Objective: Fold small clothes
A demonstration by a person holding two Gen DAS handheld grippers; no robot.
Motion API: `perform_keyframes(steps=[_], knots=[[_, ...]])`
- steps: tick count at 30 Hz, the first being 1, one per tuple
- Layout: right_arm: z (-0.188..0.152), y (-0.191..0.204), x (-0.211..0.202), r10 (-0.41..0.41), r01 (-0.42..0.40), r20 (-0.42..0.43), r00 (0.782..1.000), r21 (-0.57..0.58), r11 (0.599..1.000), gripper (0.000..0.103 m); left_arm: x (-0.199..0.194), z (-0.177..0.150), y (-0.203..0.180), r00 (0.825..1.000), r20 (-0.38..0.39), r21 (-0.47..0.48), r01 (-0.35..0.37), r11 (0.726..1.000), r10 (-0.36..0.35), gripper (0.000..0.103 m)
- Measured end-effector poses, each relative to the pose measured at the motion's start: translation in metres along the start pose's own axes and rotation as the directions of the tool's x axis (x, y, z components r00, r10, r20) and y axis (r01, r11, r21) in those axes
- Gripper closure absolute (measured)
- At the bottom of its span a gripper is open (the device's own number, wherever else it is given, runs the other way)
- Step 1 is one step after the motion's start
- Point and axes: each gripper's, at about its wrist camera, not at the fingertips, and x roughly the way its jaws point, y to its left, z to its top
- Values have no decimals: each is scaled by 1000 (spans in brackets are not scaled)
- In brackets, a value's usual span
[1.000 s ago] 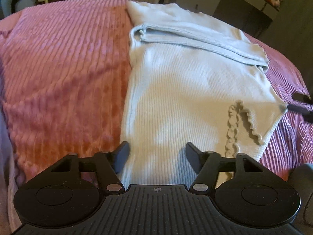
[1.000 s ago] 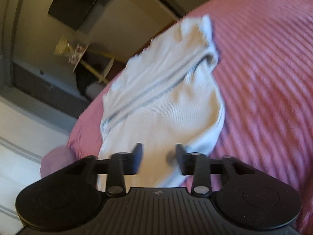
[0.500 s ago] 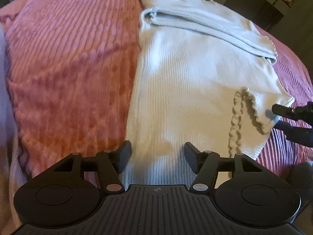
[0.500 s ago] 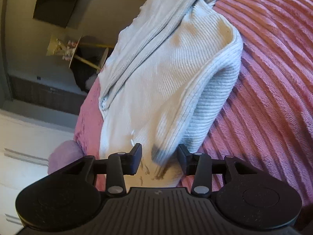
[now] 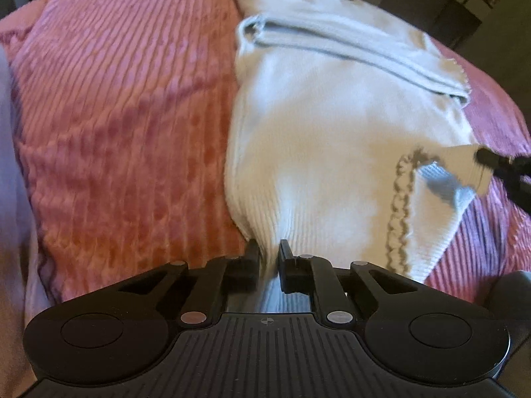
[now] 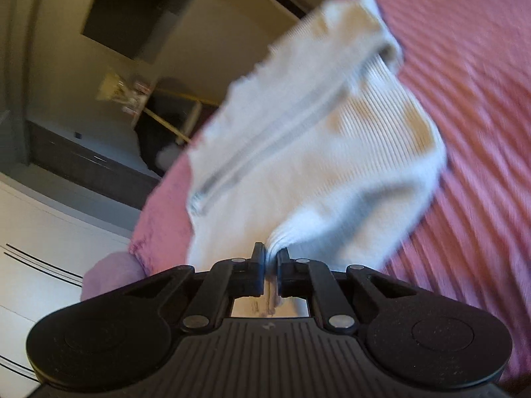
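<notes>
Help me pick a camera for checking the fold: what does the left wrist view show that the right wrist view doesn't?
Left wrist view only: the scalloped trim on the top's near side, and the right hand-held gripper pinching the top's corner at the frame's edge.

Right wrist view only: a dark panel on the wall, drawers and white furniture beyond the bed.

Both: the white ribbed top on the pink ribbed blanket, its folded band across the far part, and fabric clamped between that camera's own fingers; the left hand-held gripper grips the near hem.
</notes>
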Motion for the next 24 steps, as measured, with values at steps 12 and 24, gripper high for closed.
perform_keyframes(steps=[12, 24], knots=[[88, 3, -8, -116, 125, 226, 967, -23, 992, 97, -51, 99, -2, 958, 240, -123, 192, 974, -158, 90], [96, -14, -6, -223, 289, 320, 921, -173, 942, 75, -31, 127, 3, 933, 357, -104, -15, 994, 51, 62]])
